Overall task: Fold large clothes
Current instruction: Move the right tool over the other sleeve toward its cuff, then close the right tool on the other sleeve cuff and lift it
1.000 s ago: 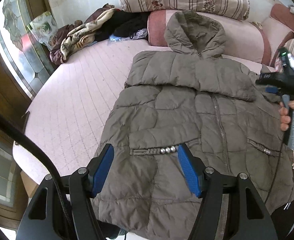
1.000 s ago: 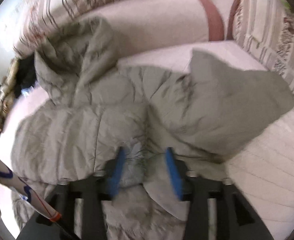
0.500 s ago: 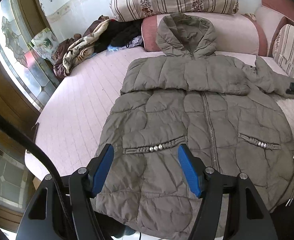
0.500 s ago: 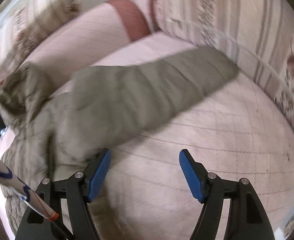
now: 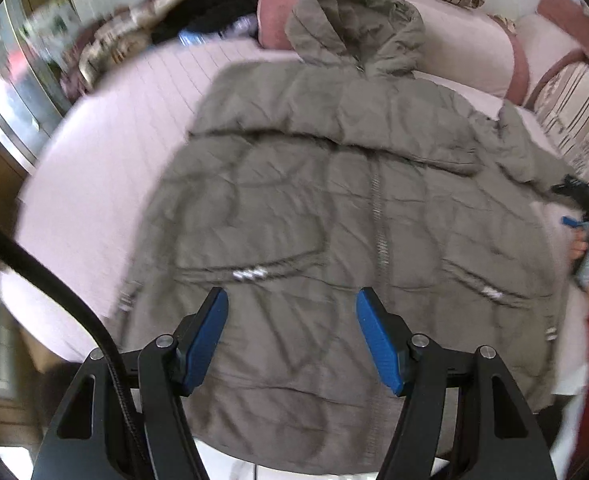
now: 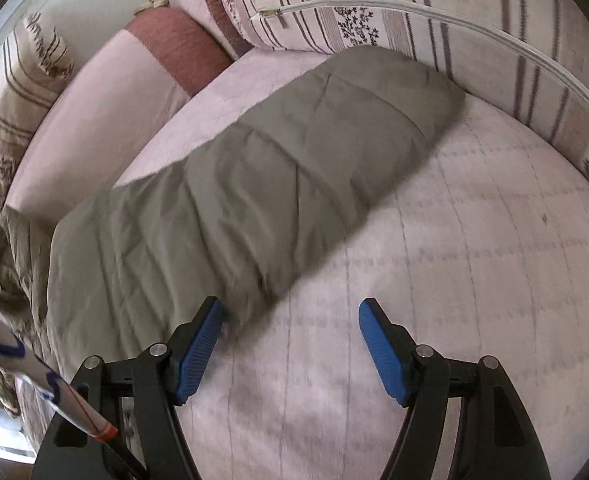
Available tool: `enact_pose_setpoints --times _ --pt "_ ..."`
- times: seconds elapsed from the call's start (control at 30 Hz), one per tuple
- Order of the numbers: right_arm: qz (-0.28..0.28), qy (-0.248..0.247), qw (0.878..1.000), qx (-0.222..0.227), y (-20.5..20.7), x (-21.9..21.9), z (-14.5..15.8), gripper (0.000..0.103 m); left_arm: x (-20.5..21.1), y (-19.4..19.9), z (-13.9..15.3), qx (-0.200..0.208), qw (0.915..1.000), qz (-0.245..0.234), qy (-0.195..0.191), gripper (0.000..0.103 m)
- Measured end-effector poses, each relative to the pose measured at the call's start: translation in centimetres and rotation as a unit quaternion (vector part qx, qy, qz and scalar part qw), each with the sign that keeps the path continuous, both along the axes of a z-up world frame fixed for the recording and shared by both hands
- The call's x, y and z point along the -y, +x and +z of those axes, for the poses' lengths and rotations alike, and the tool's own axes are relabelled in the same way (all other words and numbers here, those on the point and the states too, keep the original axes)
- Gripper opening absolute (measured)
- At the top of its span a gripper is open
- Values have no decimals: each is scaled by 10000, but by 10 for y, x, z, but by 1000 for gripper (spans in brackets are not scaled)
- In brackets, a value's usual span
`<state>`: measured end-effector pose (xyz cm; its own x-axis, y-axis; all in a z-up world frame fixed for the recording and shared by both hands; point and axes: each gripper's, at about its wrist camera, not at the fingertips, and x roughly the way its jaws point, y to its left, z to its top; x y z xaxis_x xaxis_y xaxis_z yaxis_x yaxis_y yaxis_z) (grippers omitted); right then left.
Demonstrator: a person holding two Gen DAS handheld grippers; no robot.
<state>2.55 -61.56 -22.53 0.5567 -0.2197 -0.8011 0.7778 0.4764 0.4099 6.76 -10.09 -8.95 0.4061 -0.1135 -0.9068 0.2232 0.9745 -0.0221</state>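
An olive-grey hooded padded coat (image 5: pixel 334 216) lies front up on the pink bed (image 5: pixel 106 152), hood toward the pillows. My left gripper (image 5: pixel 290 320) hovers open above its lower front, near the left pocket, with nothing between the blue pads. In the right wrist view one sleeve (image 6: pixel 254 176) of the coat stretches out flat across the sheet toward the striped cushions. My right gripper (image 6: pixel 290 328) stands open over bare sheet just beside the sleeve's near edge, its left pad (image 6: pixel 198 348) close to the fabric. The right gripper (image 5: pixel 586 204) also shows at the coat's right edge in the left wrist view.
Striped cushions (image 6: pixel 414 20) and a pink bolster (image 6: pixel 142 64) ring the far side of the bed. A heap of other clothes (image 5: pixel 166 28) lies at the back left, by a glass door (image 5: pixel 10 80). The bed's near edge (image 5: pixel 66 344) drops off at the left.
The right gripper let go of the coat fabric, opened, and swung out to the right over the spread sleeve. The left gripper drifted a little over the coat's hem.
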Motion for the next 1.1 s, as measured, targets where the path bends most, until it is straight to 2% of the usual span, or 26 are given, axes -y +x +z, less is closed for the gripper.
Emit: enact_pose_setpoints --times 0.07,0.2,0.47,0.7,0.73,0.8,0.83,0.87,0.93,1.1 --pt "-40 11 10000 82 6 10 0 75 1 5 -4 -244 9994 14 -249 66" --pt "-154 79 9995 253 15 30 -1 78 11 10 -13 -536 9978 7 -396 66" --pt "-454 283 9965 650 32 68 -2 81 26 19 -24 -519 9986 -52 -122 66" --pt "-951 865 9847 1175 27 102 -7 80 36 22 -27 -189 9992 -126 318 66" --pt "-1011 918 9837 1173 26 103 -7 77 37 22 -27 -148 9992 -137 358 66" --pt "-1076 901 9852 987 26 108 -4 50 37 23 -27 -98 9992 -146 365 66" --pt "-1009 950 9856 971 27 110 -4 21 37 23 -26 -80 9992 -146 357 66" --pt "-977 1004 9848 1026 25 111 -2 17 36 23 -26 -72 9993 -146 344 66" --pt "-959 874 9866 991 20 107 5 14 34 23 -27 -73 9994 -137 317 66" --pt "-647 145 9955 680 24 87 48 11 22 23 -27 -85 9997 -63 227 66"
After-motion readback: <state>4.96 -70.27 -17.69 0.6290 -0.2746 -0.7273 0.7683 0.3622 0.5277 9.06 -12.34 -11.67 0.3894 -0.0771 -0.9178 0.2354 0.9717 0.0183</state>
